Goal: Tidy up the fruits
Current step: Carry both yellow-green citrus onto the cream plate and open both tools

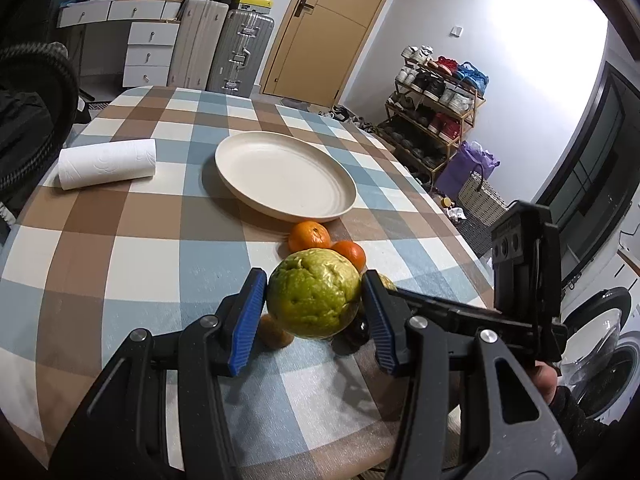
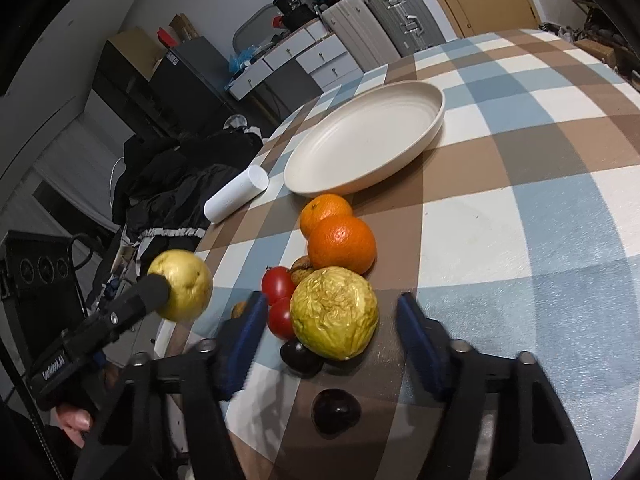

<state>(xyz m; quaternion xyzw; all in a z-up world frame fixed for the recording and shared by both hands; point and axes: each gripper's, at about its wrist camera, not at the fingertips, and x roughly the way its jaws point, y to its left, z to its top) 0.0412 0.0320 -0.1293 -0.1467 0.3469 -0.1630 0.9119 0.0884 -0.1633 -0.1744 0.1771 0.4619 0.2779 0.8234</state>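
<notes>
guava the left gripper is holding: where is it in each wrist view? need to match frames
Left wrist: the green guava sits low centre, clamped in the left gripper.
Right wrist: same guava at left, lifted off the table.
Shared landmark: cream plate beyond the fruit pile.

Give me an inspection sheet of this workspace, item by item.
Surface: checked tablecloth in brown, blue and white.
Job's things: cream plate, nothing on it; two oranges just before it; two tomatoes, a wrinkled yellow fruit, dark fruits and a brown nut on the cloth; green guava held off the table.
Clutter: paper towel roll lying on its side.
Grippers: left gripper shut on the guava; right gripper open around the yellow fruit, pads apart from it.
Cables: white cord by the dark clothing off the table edge.
Surroundings: suitcases, drawers, door, shoe rack, washing machine.
</notes>
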